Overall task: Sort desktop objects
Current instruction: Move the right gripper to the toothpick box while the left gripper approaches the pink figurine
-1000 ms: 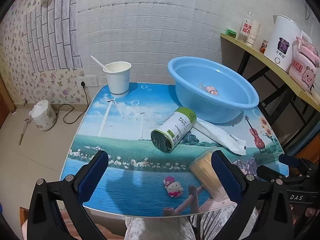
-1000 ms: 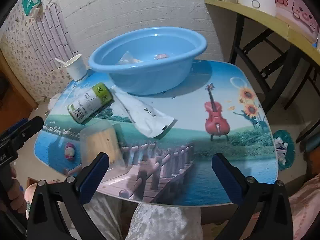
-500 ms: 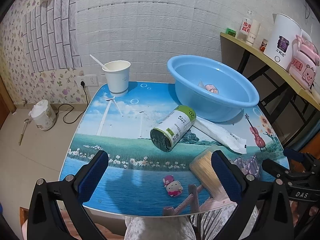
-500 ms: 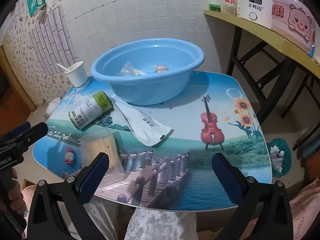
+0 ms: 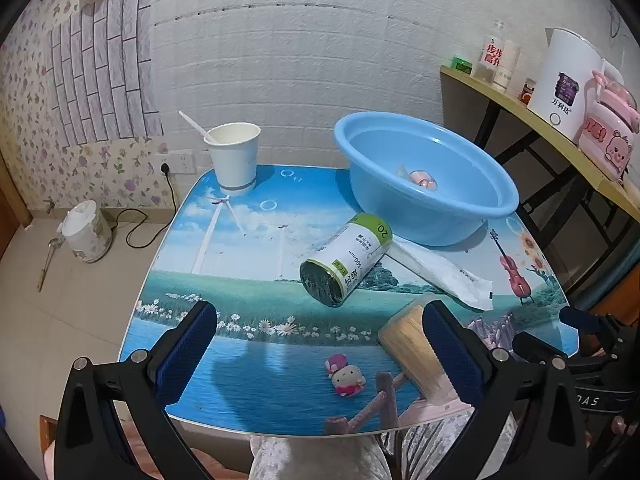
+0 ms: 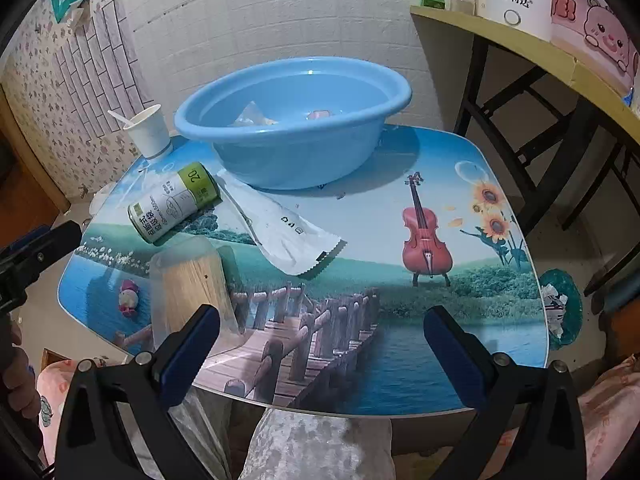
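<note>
A blue basin (image 5: 424,184) (image 6: 296,124) stands at the table's back right with a pink item and a clear packet inside. A green-and-white roll (image 5: 346,258) (image 6: 174,208) lies on its side in front of it, beside a white sachet (image 5: 440,272) (image 6: 280,228). A clear box of wooden sticks (image 5: 412,352) (image 6: 192,284) lies near the front edge. A small pink toy (image 5: 346,376) (image 6: 129,298) lies beside it. My left gripper (image 5: 320,352) is open and empty above the front edge. My right gripper (image 6: 320,356) is open and empty too.
A white paper cup with a spoon (image 5: 234,158) (image 6: 148,130) stands at the table's back left. A shelf (image 5: 560,148) with a kettle and jars runs along the right. A white pot (image 5: 86,232) and a cable lie on the floor at left.
The right gripper has pulled back and risen, so its view shows more of the table. The left gripper has barely moved. No object has shifted.
</note>
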A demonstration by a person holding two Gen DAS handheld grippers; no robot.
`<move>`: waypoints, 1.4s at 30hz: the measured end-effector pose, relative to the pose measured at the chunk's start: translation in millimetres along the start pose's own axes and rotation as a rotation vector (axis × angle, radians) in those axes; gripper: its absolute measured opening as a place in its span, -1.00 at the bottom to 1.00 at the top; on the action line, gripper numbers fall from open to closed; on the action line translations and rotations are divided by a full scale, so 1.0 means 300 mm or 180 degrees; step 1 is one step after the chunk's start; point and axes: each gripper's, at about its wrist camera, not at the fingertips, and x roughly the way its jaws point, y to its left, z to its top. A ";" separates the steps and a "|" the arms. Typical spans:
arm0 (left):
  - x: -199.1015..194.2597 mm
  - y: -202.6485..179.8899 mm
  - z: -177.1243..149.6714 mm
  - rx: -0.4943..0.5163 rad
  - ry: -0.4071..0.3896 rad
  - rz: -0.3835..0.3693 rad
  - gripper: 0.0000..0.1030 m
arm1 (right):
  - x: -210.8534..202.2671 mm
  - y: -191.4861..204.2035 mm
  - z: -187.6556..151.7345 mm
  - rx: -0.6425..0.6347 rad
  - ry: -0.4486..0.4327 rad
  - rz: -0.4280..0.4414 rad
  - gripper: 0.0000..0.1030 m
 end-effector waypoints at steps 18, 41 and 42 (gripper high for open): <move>0.051 0.035 -0.032 -0.0040 0.0105 0.0036 1.00 | 0.021 0.002 0.000 -0.0004 -0.0009 0.0187 0.92; 0.161 0.037 -0.186 -0.0079 0.0425 0.0006 0.66 | 0.062 0.154 -0.037 -0.0487 0.0066 0.0516 0.75; 0.162 0.036 -0.185 -0.0081 0.0426 0.0009 0.63 | 0.065 0.162 -0.040 -0.0511 0.0066 0.0516 0.75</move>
